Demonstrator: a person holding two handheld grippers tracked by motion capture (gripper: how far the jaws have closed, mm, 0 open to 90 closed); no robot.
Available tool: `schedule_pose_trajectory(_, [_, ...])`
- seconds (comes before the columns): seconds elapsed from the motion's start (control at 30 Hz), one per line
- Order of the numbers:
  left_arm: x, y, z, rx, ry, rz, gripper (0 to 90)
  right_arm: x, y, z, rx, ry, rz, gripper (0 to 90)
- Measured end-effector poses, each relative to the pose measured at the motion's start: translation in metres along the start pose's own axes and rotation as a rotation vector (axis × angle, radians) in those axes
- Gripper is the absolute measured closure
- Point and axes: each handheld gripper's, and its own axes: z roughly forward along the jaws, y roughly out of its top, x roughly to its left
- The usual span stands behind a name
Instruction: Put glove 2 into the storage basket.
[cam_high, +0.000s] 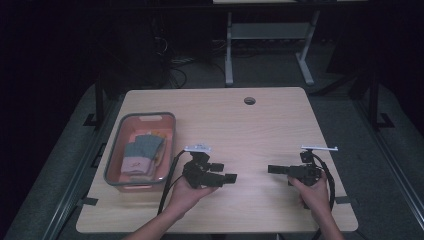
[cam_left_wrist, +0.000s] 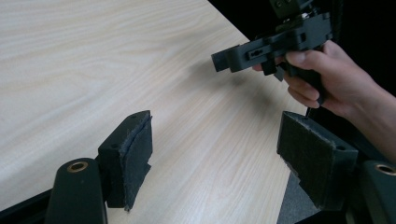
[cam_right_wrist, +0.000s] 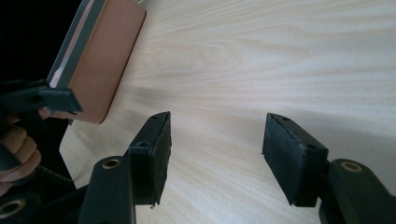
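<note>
Wood-grain table (cam_high: 260, 125) bare between my wide-open, empty left gripper (cam_high: 226, 173) and right gripper (cam_high: 272, 169); jaws face each other, so I risk collision if either advances.

Left gripper (cam_high: 229, 172): black body, grey three-cornered plate on top, black cable looping behind.
Right gripper (cam_high: 270, 169): the same build (plate paler, flatter).
Pads (cam_left_wrist: 140, 154): dark, rough-faced, frayed edges.
Arms of jaws: brass-ringed holes near the base.
Forearms: bare, no sleeves.
</note>
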Motion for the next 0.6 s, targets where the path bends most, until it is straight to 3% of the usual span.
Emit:
schedule_pose_trajectory(0.37, [-0.002, -0.019, 0.009, 0.019, 0.0, 0.005, 26.4, -0.004, -0.015, -0.006, 0.001, -0.002, -0.012, 39.5])
schedule_pose_trajectory(0.6, [-0.003, -0.03, 0.008, 0.004, -0.009, 0.026, 26.0, -0.003, -0.027, -0.004, -0.033, 0.003, -0.035, 38.5])
